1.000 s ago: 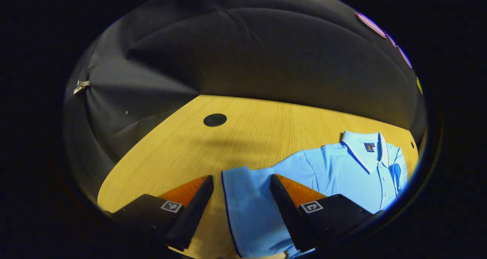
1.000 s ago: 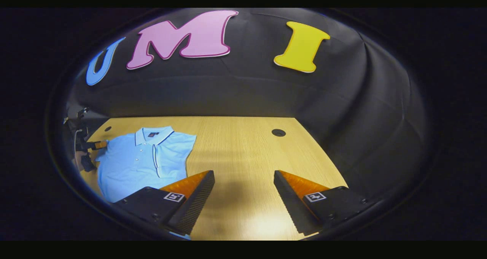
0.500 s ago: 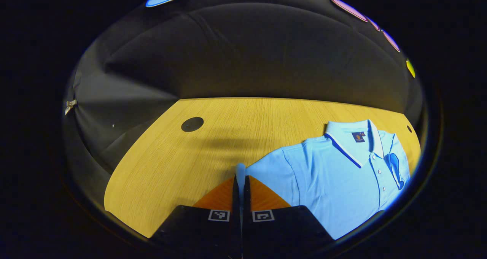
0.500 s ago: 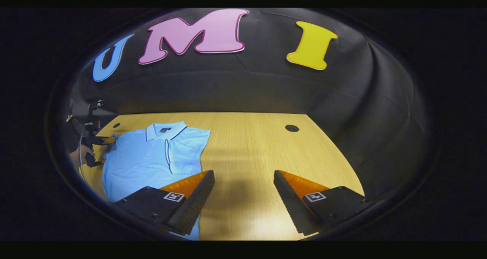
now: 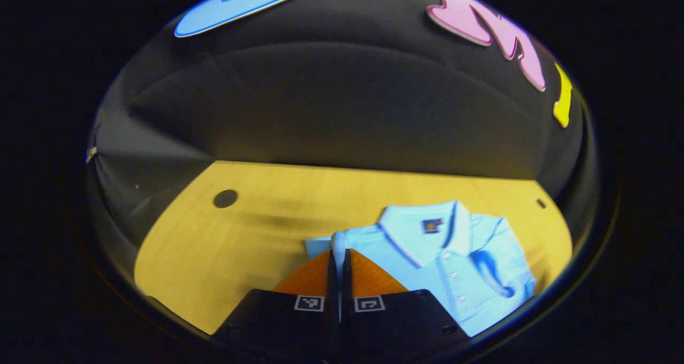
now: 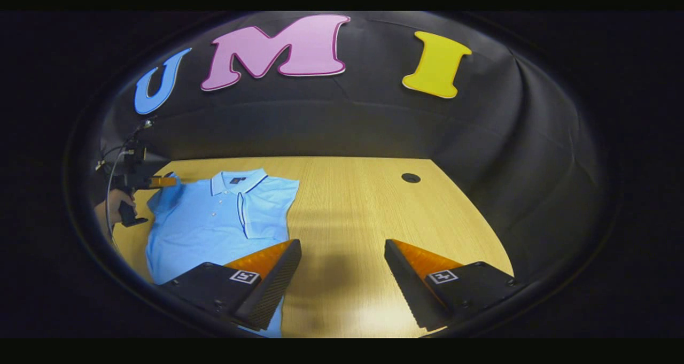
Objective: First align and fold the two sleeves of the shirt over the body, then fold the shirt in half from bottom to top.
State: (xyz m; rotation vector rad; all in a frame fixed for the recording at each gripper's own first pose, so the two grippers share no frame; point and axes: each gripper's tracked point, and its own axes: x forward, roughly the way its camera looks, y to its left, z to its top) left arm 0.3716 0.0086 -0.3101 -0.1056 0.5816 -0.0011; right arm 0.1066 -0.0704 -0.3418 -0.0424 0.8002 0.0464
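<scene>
Lifted: left gripper [image 5: 339, 257] clamping one sleeve [image 5: 337, 242] | right gripper [image 6: 342, 265] agape | one shirt [image 6: 214, 225]

Wooden tabletop [image 6: 347, 203], light oak grain, w/ round dark cable hole [image 6: 410, 178] near its far edge; a second hole [image 5: 225, 198] in left gripper view. Black cloth wall [image 6: 374, 129] rises just behind tabletop, creased. Overhead light glares on tabletop's near part.
</scene>
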